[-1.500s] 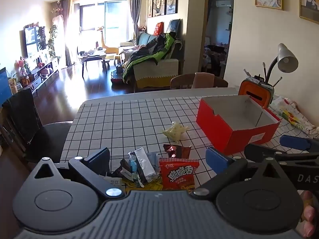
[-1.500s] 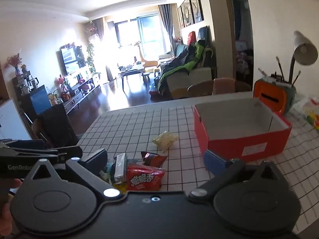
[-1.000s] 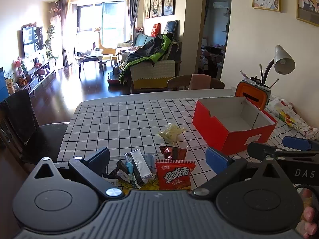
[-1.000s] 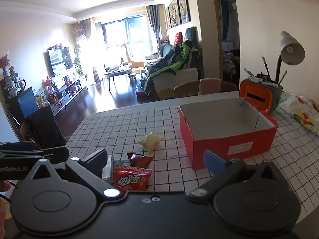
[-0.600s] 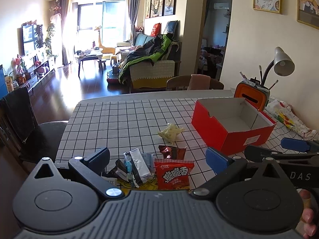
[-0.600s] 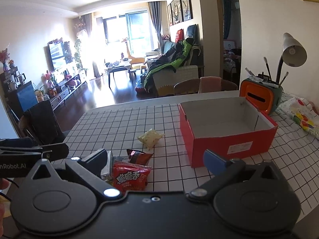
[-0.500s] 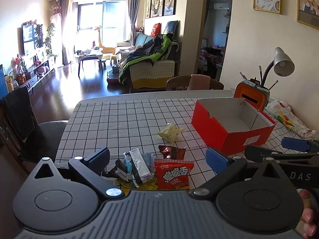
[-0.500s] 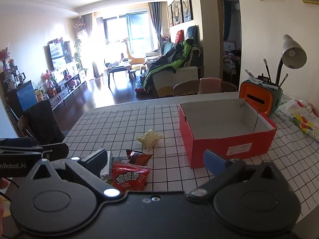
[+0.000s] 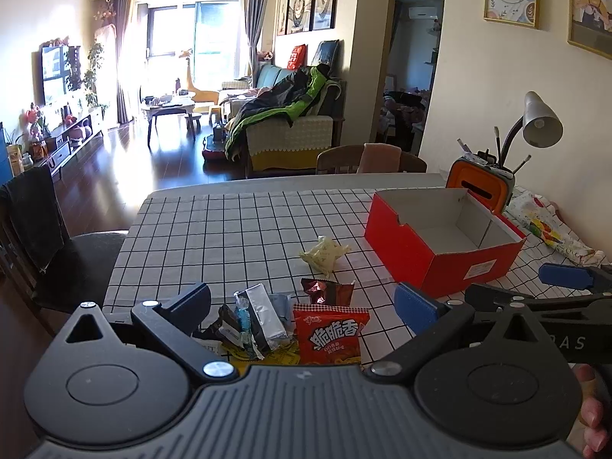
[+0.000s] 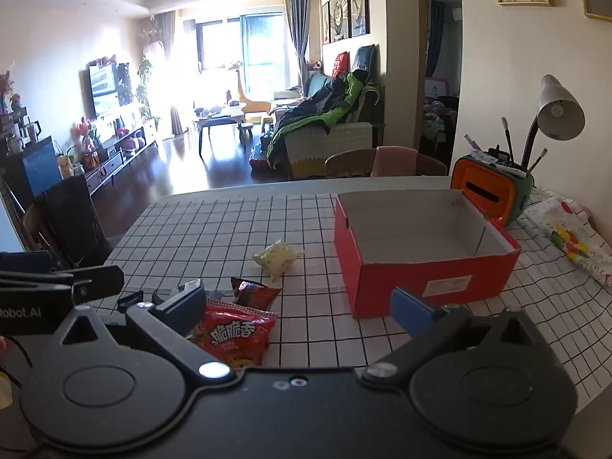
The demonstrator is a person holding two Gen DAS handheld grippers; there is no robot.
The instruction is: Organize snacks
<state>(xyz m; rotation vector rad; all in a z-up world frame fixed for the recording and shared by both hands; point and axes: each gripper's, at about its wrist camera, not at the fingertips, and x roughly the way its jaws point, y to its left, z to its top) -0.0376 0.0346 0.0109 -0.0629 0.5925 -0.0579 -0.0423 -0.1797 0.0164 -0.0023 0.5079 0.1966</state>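
Hovering low w/ both tongs, left tongs (image 9: 302, 306) & right tongs (image 10: 298, 308), spread wide & empty over the snack pile (image 9: 267, 325) at the table's (image 9: 214, 229) near edge, prob. lining up a pick for the empty red box (image 10: 420, 267) just to the right.

The left gripper (image 9: 302, 304) is hovering level with its fingers (image 9: 415, 308) spread wide, gripping nothing. The right gripper (image 10: 296, 306) is hanging beside it, its fingers (image 10: 413, 311) likewise parted and empty. A hand (image 9: 594, 426) is wrapping the right gripper's handle.
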